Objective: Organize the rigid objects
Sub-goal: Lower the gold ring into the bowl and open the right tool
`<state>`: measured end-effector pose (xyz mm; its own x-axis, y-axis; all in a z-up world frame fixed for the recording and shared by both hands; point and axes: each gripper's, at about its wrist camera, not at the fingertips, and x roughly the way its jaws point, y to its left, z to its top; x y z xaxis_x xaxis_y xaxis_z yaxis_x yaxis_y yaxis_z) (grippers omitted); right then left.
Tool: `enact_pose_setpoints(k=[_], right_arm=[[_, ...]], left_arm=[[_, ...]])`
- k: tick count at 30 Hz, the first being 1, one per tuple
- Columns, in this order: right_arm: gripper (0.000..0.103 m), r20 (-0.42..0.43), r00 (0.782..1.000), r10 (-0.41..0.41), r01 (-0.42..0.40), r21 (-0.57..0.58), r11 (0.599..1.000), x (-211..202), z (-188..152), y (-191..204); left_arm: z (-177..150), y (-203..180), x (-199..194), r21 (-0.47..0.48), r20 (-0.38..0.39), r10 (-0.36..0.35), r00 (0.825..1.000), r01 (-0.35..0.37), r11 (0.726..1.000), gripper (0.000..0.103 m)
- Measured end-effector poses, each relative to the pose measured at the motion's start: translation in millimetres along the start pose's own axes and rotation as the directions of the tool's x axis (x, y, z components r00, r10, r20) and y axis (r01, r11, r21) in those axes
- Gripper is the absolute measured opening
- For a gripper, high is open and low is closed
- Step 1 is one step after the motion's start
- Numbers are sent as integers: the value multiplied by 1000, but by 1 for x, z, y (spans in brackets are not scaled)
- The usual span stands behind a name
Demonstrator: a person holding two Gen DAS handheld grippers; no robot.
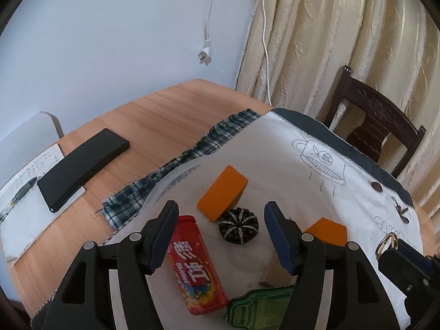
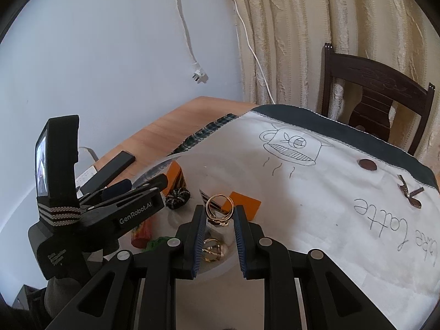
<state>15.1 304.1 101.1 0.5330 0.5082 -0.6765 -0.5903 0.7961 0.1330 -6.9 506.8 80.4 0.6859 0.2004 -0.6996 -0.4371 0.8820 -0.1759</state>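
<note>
Left wrist view: we see the left gripper [image 1: 220, 214] spread wide, empty, above a red candy bottle [image 1: 196, 268], beaded black ball [image 1: 238, 227] and two orange blocks [image 1: 222, 192] in a clear bin [image 1: 165, 181]. Right wrist view: our right gripper [image 2: 220, 214] pinches a gold carabiner [image 2: 219, 209] above the bin's near side.

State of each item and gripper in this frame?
Left gripper: open, empty, above the items.
Right gripper: shut on gold carabiner.
Red candy bottle: lying on its side, capped.
Orange block: tilted, resting against black beaded ball.
Phone: screen dark.
</note>
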Motion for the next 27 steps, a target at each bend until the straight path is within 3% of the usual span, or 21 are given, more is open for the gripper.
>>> enact_pose_setpoints(k=[14, 15, 17, 18, 19, 27], right_arm=[[23, 0, 999, 46, -46, -17, 999, 15, 9, 12], [28, -1, 999, 52, -52, -14, 999, 18, 10, 12], [50, 2, 998, 60, -60, -6, 998, 20, 10, 11], [68, 9, 998, 65, -65, 0, 998, 20, 10, 10], [78, 19, 998, 63, -63, 4, 998, 19, 9, 9], [91, -1, 1000, 31, -31, 16, 999, 21, 2, -2]], left_arm=[[1, 10, -7, -38, 54, 54, 997, -52, 998, 66], [1, 11, -7, -39, 55, 56, 997, -54, 998, 66], [1, 11, -6, -43, 52, 57, 997, -55, 998, 66], [1, 12, -6, -43, 51, 59, 997, -56, 997, 66], [1, 12, -5, -44, 49, 59, 997, -57, 997, 66], [1, 11, -4, -43, 45, 63, 997, -61, 997, 66]])
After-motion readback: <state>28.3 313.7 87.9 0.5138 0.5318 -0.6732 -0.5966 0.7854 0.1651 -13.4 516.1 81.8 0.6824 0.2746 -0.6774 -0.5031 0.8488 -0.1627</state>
